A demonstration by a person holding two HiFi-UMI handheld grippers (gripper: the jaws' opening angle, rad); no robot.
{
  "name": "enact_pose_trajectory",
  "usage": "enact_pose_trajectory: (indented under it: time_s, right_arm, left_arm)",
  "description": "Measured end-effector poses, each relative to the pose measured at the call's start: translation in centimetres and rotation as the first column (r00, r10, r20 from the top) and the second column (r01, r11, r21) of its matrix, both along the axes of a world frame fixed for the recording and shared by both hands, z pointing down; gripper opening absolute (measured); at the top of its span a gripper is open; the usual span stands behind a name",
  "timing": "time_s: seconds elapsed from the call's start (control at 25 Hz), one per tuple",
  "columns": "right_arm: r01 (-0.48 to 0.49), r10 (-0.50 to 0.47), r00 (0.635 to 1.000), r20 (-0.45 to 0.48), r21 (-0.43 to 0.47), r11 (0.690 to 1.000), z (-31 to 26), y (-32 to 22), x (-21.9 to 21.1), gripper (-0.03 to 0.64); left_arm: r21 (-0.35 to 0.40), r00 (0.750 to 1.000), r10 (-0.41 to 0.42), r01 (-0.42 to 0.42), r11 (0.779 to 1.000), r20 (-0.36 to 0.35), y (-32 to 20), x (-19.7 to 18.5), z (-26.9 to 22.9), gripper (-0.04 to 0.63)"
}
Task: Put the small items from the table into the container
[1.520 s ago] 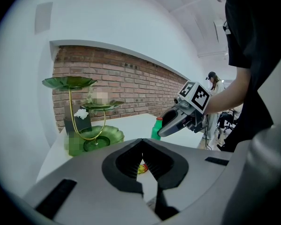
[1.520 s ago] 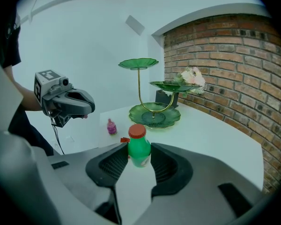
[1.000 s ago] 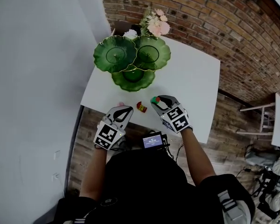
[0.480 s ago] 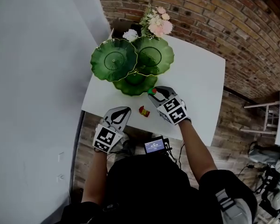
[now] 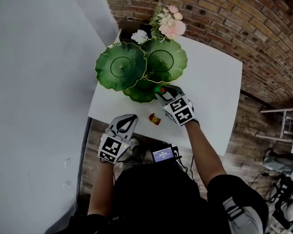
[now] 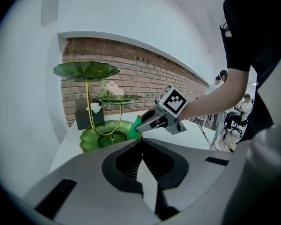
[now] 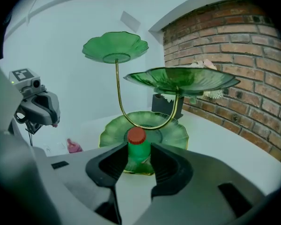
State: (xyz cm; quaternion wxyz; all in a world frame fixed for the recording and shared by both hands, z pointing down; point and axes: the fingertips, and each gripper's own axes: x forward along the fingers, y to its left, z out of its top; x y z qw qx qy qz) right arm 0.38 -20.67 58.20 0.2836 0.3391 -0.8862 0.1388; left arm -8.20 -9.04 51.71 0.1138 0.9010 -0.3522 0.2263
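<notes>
Your left gripper [image 5: 131,117] sits low and close to your body, its jaws pressed together with nothing between them and its nose tipped downward. The left marker cube [image 5: 112,146] faces up toward your head, and your left forearm [image 5: 101,184] runs straight back to your torso. Your right gripper [image 5: 162,90] is reached out farther ahead — the right arm [image 5: 203,152] is stretched forward, bare from elbow to wrist, and angled in toward the centre. Its jaws stand wide yet clamp a small green bottle [image 7: 138,150] by the body, the red cap poking out just past the pads. This gripper tilts downward too, with the right marker cube [image 5: 179,110] on top.
</notes>
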Motion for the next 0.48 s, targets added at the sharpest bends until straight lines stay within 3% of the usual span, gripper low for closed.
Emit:
enact_pose_trajectory:
  time_s: [0.48]
  right_arm:
    - [-0.009, 0.008, 0.999, -0.033, -0.043, 0.999, 2.4, 0.1, 0.2, 0.163]
  left_arm:
    - [-0.015, 1.000, -0.003, 0.003, 1.000, 0.002, -0.5, -0.1, 0.6, 0.011]
